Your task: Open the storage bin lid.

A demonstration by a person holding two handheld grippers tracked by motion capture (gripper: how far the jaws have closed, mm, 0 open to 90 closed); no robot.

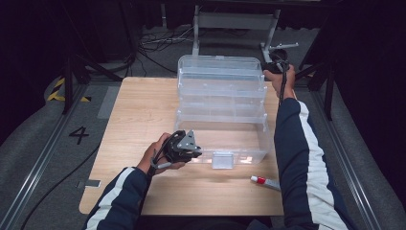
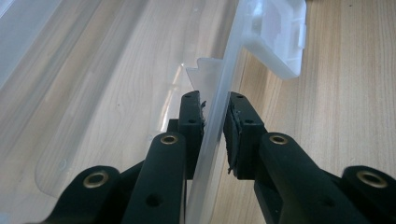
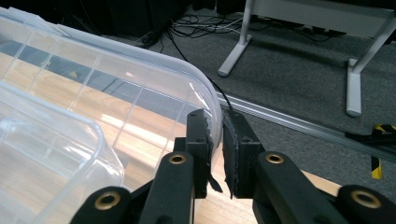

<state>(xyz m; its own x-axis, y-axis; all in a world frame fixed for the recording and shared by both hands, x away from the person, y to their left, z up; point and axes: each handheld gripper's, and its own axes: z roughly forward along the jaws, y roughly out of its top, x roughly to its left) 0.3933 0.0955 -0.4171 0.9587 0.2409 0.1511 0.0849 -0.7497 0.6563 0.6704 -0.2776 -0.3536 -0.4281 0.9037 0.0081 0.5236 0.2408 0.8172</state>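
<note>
Clear storage bin point(image 1: 221, 103) sits mid-table, lid point(image 1: 225, 143) lying against its near side. Left gripper point(image 2: 214, 123) pinches the lid's rim; right gripper point(image 3: 215, 140) seems clamped on the bin's far corner. Thin slick plastic could slip or flex if either hand tugs unevenly.

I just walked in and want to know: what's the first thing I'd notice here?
A big clear plastic box sits on the wooden table, its lid lying at the near side. The left hand-held gripper pinches the lid's edge, and the right hand-held gripper pinches the box's far rim. A small tube lies near the front edge.
</note>
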